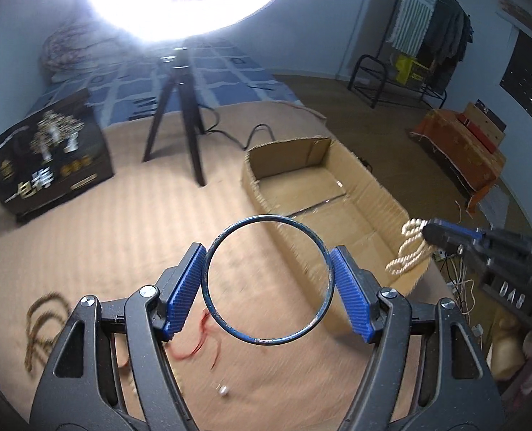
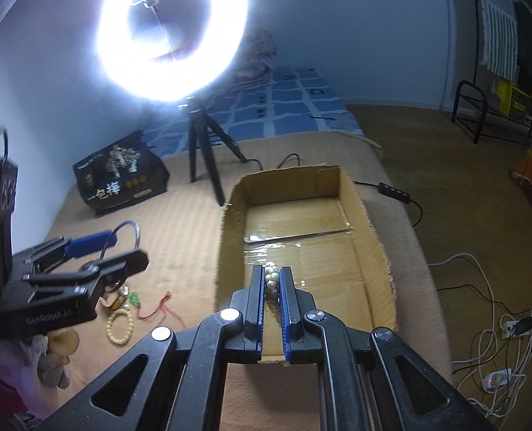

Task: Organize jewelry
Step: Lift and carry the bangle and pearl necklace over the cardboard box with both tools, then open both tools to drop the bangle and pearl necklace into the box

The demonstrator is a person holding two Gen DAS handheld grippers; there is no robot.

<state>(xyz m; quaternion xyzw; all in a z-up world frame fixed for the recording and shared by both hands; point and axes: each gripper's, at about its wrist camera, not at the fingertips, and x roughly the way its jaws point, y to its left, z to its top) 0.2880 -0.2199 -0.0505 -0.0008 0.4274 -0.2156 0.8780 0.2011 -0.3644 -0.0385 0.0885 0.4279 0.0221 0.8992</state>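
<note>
My left gripper (image 1: 267, 251) is shut on a thin dark metal bangle (image 1: 266, 218), its blue pads pressing the ring from both sides above the tan bed cover. From the right wrist view the same gripper (image 2: 111, 248) shows at the left, with the bangle (image 2: 136, 233) in it. My right gripper (image 2: 271, 269) is shut on a pearl strand (image 2: 271, 276) over the near part of an open cardboard box (image 2: 230, 222). In the left wrist view the right gripper (image 1: 431, 231) has the strand (image 1: 408, 251) dangling beside the box (image 1: 251, 176).
Loose jewelry lies on the cover: a cream bead bracelet (image 2: 120, 325), a red cord (image 2: 156, 309), a green bead (image 2: 133, 298), a brown rope necklace (image 1: 39, 323). A ring light on a tripod (image 2: 201, 151) and a black bag (image 2: 122, 179) stand behind. Cables and power strips (image 2: 496, 377) lie on the floor.
</note>
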